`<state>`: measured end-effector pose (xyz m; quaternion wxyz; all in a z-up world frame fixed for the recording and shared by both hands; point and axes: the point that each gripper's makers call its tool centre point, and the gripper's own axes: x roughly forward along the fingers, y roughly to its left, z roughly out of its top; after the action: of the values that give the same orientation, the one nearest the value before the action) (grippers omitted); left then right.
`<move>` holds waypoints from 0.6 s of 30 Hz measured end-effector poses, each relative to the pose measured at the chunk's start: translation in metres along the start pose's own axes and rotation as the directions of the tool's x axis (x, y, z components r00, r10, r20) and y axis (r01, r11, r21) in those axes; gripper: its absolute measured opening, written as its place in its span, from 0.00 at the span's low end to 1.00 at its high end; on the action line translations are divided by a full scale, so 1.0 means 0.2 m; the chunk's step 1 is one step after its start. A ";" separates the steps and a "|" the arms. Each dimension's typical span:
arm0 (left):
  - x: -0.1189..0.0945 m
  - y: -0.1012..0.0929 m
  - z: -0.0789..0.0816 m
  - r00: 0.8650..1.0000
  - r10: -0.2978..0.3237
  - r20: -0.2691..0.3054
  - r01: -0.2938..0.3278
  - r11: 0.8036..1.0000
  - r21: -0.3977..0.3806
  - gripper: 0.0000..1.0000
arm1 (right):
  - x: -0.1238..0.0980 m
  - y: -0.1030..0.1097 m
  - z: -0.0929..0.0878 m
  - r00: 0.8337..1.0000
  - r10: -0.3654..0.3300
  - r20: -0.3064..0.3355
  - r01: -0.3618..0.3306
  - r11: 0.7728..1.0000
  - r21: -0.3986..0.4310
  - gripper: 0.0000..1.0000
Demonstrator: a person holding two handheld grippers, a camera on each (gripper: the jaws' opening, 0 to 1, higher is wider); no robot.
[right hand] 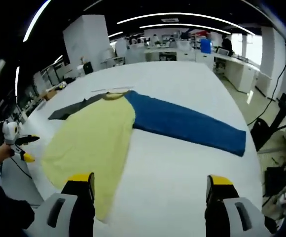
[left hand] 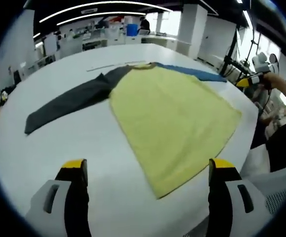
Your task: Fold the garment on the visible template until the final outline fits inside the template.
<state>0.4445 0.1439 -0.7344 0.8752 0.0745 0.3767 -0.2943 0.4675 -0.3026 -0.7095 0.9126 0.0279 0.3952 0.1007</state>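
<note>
A long-sleeved garment lies flat on the white table (left hand: 59, 148). Its yellow body (left hand: 172, 123) spreads toward the near right edge, a dark grey sleeve (left hand: 69, 101) runs out to the left, and a blue sleeve (left hand: 197, 73) lies at the far right. In the right gripper view the yellow body (right hand: 93, 138) is on the left, the blue sleeve (right hand: 187, 123) stretches right, and the grey sleeve (right hand: 74, 108) lies behind. My left gripper (left hand: 148, 167) is open above the hem corner. My right gripper (right hand: 149, 180) is open over bare table below the blue sleeve.
A thin pale strip (left hand: 108, 66) lies on the table just past the collar (right hand: 112, 95). A hand holds the right gripper (left hand: 254, 79) off the table's right edge, and the left gripper (right hand: 22, 145) hangs off the left edge. Desks and office furniture (right hand: 182, 47) stand behind.
</note>
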 end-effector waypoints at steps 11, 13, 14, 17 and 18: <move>0.00 -0.02 0.05 0.999 -0.029 0.036 0.029 1.000 0.009 0.99 | 0.04 -0.33 0.05 0.994 -0.112 0.014 0.110 0.989 0.098 0.87; 0.00 -0.02 0.05 0.999 -0.034 0.040 0.034 0.999 0.006 0.99 | 0.05 -0.37 0.07 0.992 -0.119 0.031 0.116 0.988 0.105 0.85; 0.00 -0.03 0.06 0.998 -0.046 0.045 0.046 0.999 -0.001 0.99 | 0.06 -0.40 0.09 0.992 -0.120 0.040 0.114 0.986 0.125 0.85; 0.00 -0.03 0.05 0.998 -0.050 0.035 0.051 0.999 -0.015 0.99 | 0.09 -0.46 0.11 0.991 -0.122 0.049 0.112 0.980 0.163 0.85; 0.00 -0.03 0.04 0.998 -0.048 0.031 0.049 0.999 -0.014 0.99 | 0.10 -0.48 0.12 0.991 -0.126 0.051 0.116 0.979 0.167 0.84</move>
<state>0.4464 0.1359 -0.7280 0.8740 0.0544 0.3671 -0.3137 0.5131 -0.3918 -0.7206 0.9233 0.0817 0.3750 0.0116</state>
